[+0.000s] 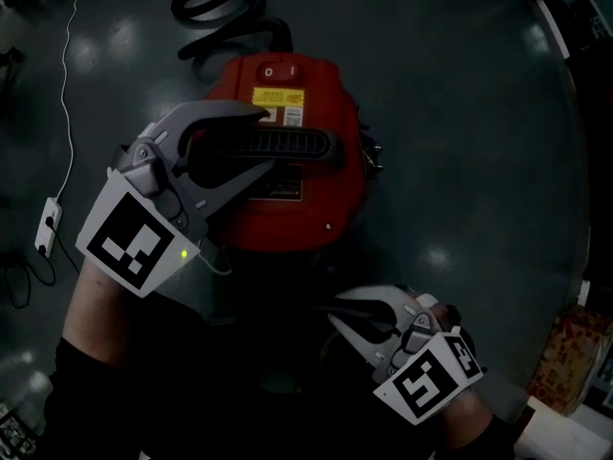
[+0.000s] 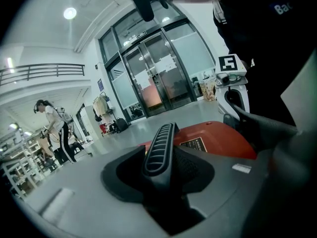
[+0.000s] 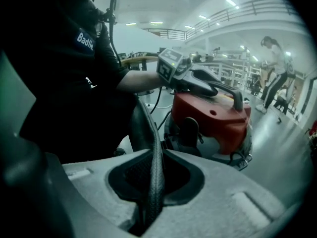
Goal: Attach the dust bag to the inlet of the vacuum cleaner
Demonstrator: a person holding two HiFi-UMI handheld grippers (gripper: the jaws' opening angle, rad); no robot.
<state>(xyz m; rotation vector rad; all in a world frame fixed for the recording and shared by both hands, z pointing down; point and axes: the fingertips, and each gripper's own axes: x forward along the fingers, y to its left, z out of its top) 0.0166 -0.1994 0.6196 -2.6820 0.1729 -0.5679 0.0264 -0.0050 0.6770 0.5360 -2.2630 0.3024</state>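
The dust bag (image 3: 154, 172) shows as a thin black woven edge standing upright between the jaws of your right claw (image 1: 335, 310), which pinches it. The rest of the bag is lost against dark clothing, and nothing shows what is inside it.

The inlet (image 3: 190, 130), judged to be the dark round port on the side of the vacuum cleaner (image 1: 316, 209) that faces you, lies straight ahead of the right claw. It is near the bag's edge but not touching it, so the bag has to travel forward along the line the claw points. Your right hand is the nearer one to the port.

Your left claw (image 1: 268, 140) is clamped on the ribbed black handle (image 1: 292, 145) on top of the red body. The handle's long axis runs side to side in the head view.

A black hose (image 1: 215, 3) coils on the floor (image 1: 460, 113) beyond the vacuum.
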